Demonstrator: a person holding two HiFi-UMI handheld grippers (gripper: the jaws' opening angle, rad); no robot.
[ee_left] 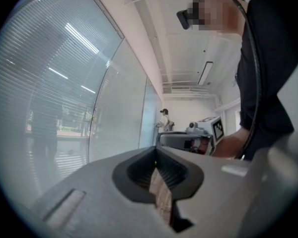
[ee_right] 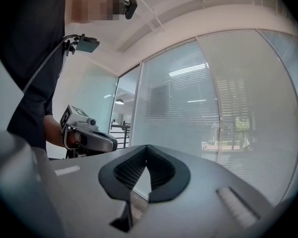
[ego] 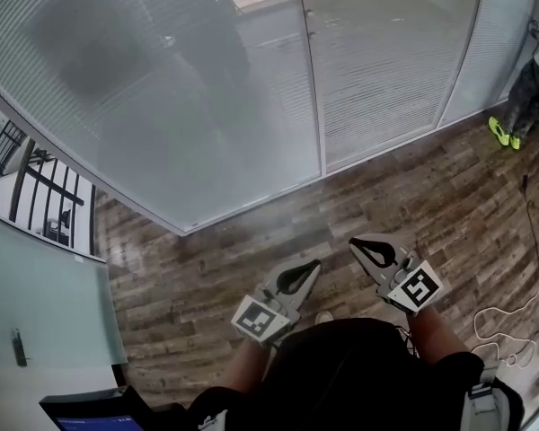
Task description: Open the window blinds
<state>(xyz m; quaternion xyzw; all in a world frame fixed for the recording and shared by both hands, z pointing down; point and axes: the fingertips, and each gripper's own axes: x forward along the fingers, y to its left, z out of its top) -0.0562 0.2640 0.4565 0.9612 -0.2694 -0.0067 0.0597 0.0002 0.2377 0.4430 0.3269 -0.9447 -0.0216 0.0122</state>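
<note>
**Blinds down and closed; both grippers empty, short of the glass**

Blinds (ego: 162,79) hang full length behind the curved glass wall, slats closed. They fill the upper part of the head view, ahead of the person and across a strip of floor (ego: 278,227).

Pose, left gripper (ego: 313,266): held level in front of the body, aimed at the glass and angled a little to the right. Its own view shows the jaw tips pressed together with nothing pinched; only floor shows through the gap behind the tips.

Pose, right gripper (ego: 356,244): level, just beside the left one and apart from it, angled a little to the left, so the two noses converge. Jaw tips pressed together, nothing between them.

Edges: a mullion (ego: 310,70) splits the glass wall almost straight ahead, and the wall's bottom rail meets the floor in a long curve.

Room: wood floor lies between the grippers and the glass. To the right, a cable (ego: 512,326) lies looped on the floor, and another person's bright shoes (ego: 501,133) stand near the glass at the far edge. To the left, a partition (ego: 45,303) stands close by, with a railing (ego: 36,182) beyond it.
</note>
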